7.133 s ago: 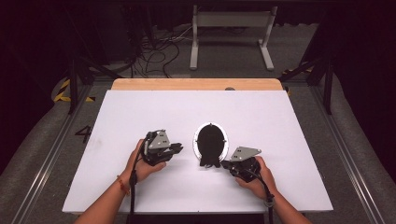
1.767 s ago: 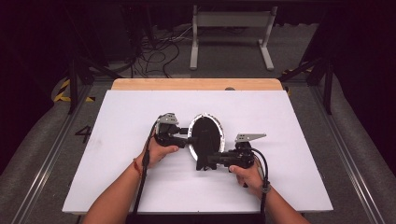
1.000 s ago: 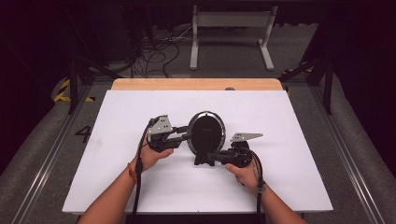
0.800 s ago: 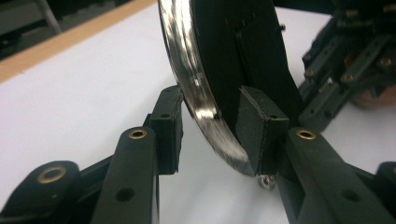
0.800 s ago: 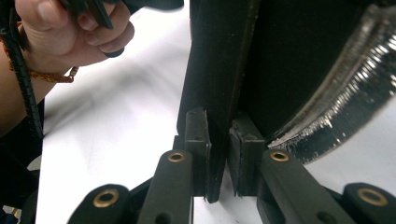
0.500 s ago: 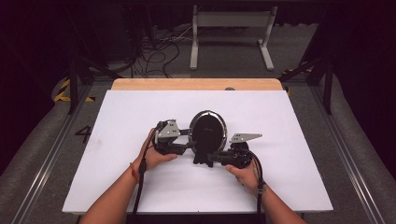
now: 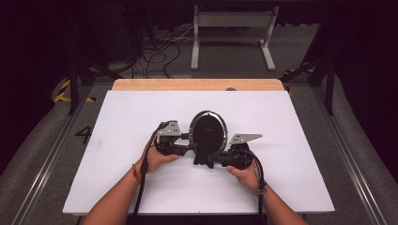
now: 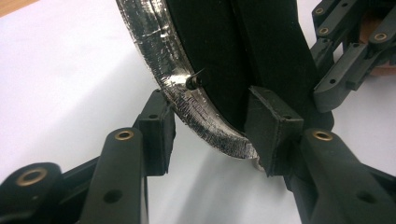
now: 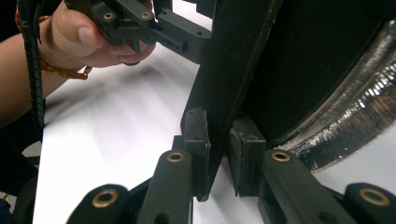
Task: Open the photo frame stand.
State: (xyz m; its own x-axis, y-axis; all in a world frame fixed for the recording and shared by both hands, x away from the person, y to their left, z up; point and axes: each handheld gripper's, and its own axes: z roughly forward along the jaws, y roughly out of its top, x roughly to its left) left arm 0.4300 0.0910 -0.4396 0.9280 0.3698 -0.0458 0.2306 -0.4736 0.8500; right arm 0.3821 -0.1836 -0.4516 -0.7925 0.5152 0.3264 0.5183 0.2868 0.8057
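Observation:
An oval frame (image 7: 208, 129) with a black face and a silver foil-like rim (image 8: 154, 42) stands tilted up on the white table (image 7: 291, 131). My left gripper (image 7: 190, 140) comes in from the left, and its jaws (image 8: 210, 130) clamp the rim's lower edge and the black back. My right gripper (image 7: 206, 158) is at the frame's foot, shut (image 9: 219, 149) on the flat black strut (image 9: 229, 93) behind the frame. The silver rim (image 9: 355, 112) curves past on the right. A hand (image 9: 88, 42) holding the left gripper shows behind the strut.
The white board lies on a wooden tabletop whose far edge (image 7: 197, 84) shows. Beyond the table are a white stand (image 7: 232, 28) and loose cables (image 7: 155, 51) on the floor. Metal rails (image 7: 47, 154) run along the table's sides.
The frame has been raised from flat on the table to tilted upright. The left gripper moved right onto its rim, and the right gripper kept its hold at the foot.

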